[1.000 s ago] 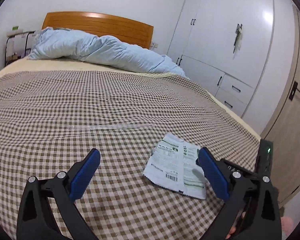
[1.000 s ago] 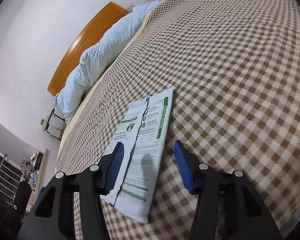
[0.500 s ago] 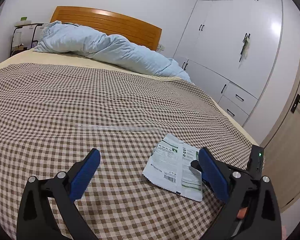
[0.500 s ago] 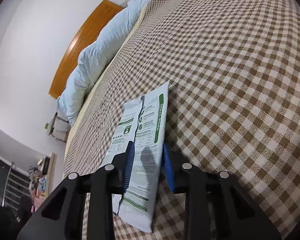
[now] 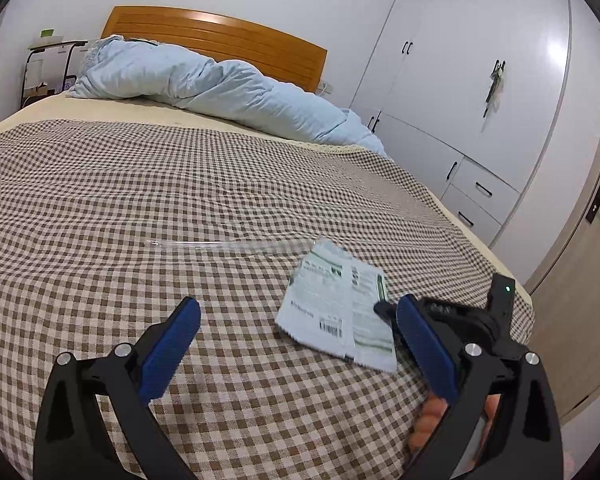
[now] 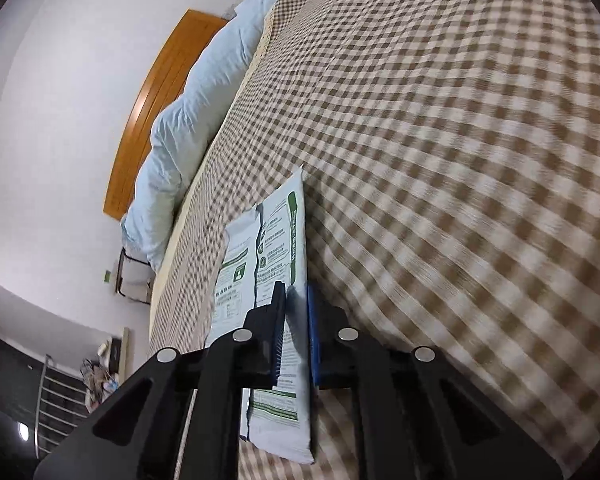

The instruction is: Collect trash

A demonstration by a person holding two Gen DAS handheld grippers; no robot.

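Observation:
A white and green torn wrapper (image 5: pixel 332 296) lies on the checked bed cover (image 5: pixel 140 184), near its right edge. My right gripper (image 6: pixel 296 292) has the wrapper (image 6: pixel 276 240) between its blue pads. Its jaws are closing, and the pads pinch the wrapper's near right part. In the left wrist view the right gripper (image 5: pixel 380 306) reaches in from the right onto that edge. A long clear plastic sleeve (image 5: pixel 228 245) lies flat beyond the wrapper. My left gripper (image 5: pixel 296 304) hovers open over the cover, holding nothing, with the wrapper just ahead of its right finger.
A rumpled light blue quilt (image 5: pixel 204 80) lies along the wooden headboard (image 5: pixel 220 36). White wardrobes (image 5: pixel 460 80) and a door (image 5: pixel 580 280) stand to the right of the bed. A small rack (image 5: pixel 44 68) sits at the far left.
The right jaws went from wide apart around the wrapper to nearly together on it, and the gripper rolled a little. The left gripper stayed open and hardly moved.

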